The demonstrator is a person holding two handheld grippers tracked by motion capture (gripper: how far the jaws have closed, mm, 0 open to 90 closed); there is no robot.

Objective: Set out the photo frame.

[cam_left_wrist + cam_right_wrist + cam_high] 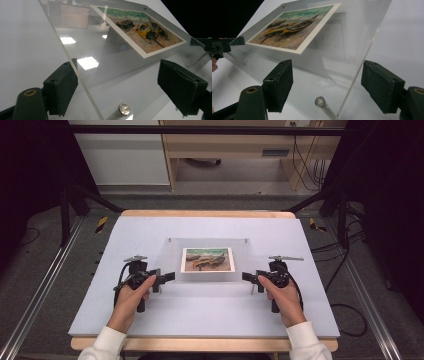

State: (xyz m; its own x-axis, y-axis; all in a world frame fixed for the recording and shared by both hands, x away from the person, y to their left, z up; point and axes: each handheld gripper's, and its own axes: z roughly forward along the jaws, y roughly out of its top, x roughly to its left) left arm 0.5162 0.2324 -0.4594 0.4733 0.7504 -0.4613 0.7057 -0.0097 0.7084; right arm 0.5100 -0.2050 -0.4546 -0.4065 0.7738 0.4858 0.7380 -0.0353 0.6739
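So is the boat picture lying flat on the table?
No, the clear frame with the boat picture stands tilted, held off the table on metal pins.

Two white-sleeved forearms reach up from six o'clock, each hand holding a black two-jaw gripper.

The person's left hand (131,297) wraps the black left gripper (169,277), jaws pointing toward three o'clock and standing apart. The person's right hand (283,297) wraps the black right gripper (248,277), jaws pointing toward nine o'clock, also apart. The grippers face each other at the same height, wrists level, each with a grey three-cornered plate on top.
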